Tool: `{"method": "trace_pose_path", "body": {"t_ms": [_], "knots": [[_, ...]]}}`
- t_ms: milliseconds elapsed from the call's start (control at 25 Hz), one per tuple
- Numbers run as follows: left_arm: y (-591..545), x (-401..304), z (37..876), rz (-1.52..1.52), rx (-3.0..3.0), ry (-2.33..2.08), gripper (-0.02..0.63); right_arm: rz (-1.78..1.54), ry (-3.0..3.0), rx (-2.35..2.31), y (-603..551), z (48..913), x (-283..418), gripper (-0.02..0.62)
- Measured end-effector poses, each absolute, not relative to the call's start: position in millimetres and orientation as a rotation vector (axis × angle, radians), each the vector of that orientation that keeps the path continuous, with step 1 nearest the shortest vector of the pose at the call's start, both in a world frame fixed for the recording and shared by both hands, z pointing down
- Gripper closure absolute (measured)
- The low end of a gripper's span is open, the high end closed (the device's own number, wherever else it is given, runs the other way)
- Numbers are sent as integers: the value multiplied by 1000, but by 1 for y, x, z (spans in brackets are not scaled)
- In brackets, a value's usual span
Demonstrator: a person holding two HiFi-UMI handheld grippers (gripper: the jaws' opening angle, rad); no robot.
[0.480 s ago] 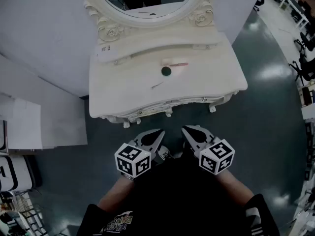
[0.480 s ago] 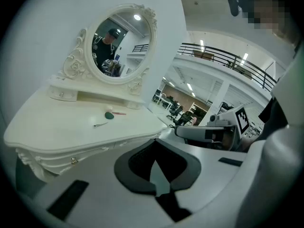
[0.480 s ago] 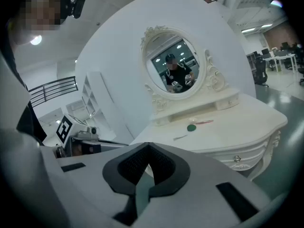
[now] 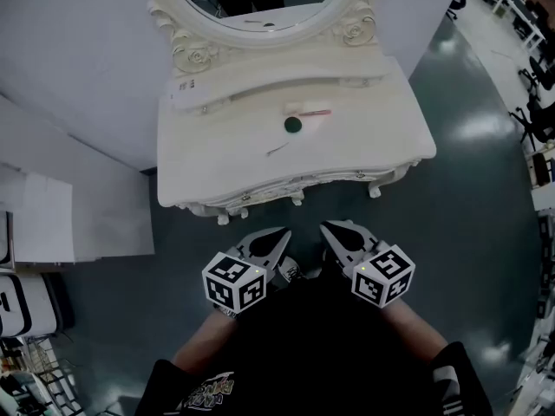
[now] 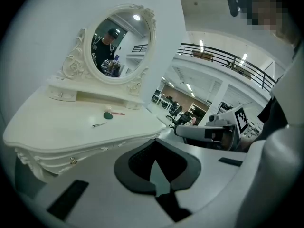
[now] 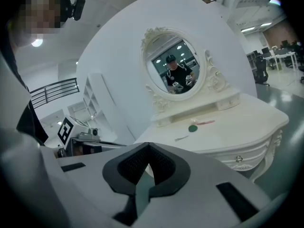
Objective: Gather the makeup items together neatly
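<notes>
Left tongs [image 4: 279, 235] and right tongs [image 4: 329, 230] closed, empty, angled slightly down towards far bench [image 4: 217, 159]; pink stick [image 4: 314, 113] lies left-right.

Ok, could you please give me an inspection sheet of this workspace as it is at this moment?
Surface: white dressing table, mostly bare, with an oval mirror at the back.
Job's things: dark green round item; pink stick just behind it; thin metal piece apart, nearer the front edge.
Clutter: small label on the raised shelf.
Grippers: left hand-held gripper and right hand-held gripper are both shut and empty, held short of the table.
Cables: nothing seen.
Surroundings: grey floor; white panels at the left; office chairs at the right.
</notes>
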State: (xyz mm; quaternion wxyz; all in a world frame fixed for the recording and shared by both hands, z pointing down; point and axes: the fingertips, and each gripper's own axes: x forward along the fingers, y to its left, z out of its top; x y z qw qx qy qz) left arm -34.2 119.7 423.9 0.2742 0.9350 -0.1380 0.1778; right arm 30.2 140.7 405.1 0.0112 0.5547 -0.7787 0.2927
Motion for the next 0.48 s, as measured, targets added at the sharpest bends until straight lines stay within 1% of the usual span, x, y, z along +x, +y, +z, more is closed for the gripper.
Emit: {"method": "trace_pose_path", "body": {"t_ms": [480], "knots": [[113,-46,421,473,2533,-404,598,853,-2449,1679,128,398,27,565]]}}
